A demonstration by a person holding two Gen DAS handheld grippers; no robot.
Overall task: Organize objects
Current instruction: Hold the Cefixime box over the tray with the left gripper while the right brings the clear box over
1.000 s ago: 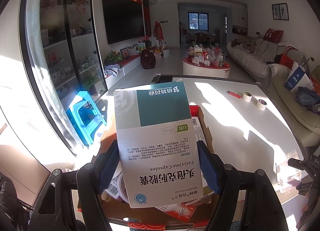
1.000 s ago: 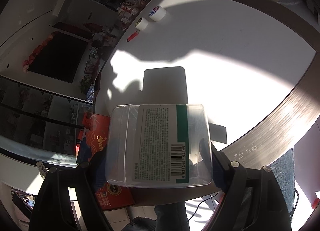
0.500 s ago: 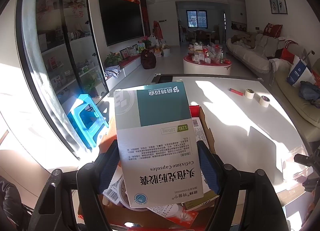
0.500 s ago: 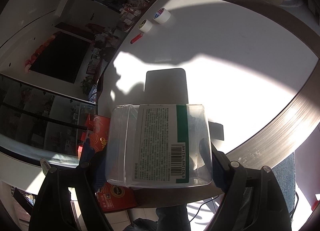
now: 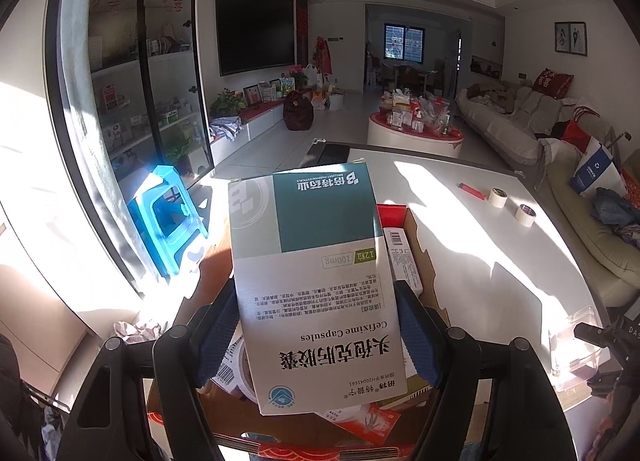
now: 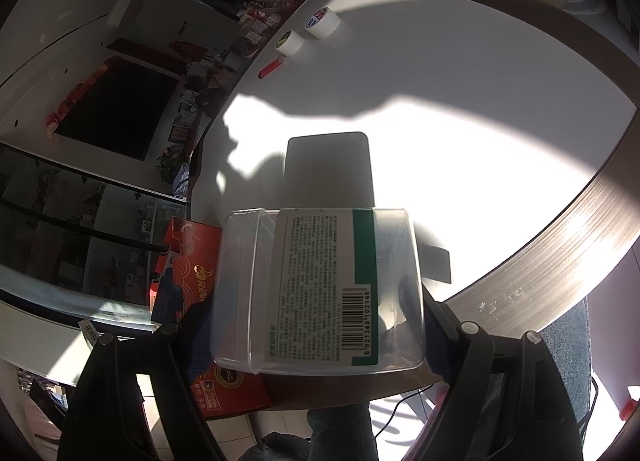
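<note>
The left tool (image 5: 318, 325) is gripping a medicine box (image 5: 310, 281) — white and teal, printed "Cefixime Capsules" — with its blue pads pressing on the two long sides. The box is hanging above an open cardboard box (image 5: 424, 261) that is sitting on the white tabletop (image 5: 480, 245) and already holding other packets. The right tool (image 6: 316, 325) is clamping a clear plastic container (image 6: 316, 289) by its side walls; a label with a barcode is showing through it, and it is hovering over the near edge of the tabletop, above a dark flat phone-like slab (image 6: 328, 169). Beside it a red carton (image 6: 188, 253) is showing at the edge.

Judging by this, the sorting is in mid-carry — both things are lifted and neither is set down. The next move probably calls for bringing the medicine box over to the clear container, lining up its narrow end with the opening, and only then letting the pads go. Which way the container's mouth is facing is hard to tell from here.
</note>
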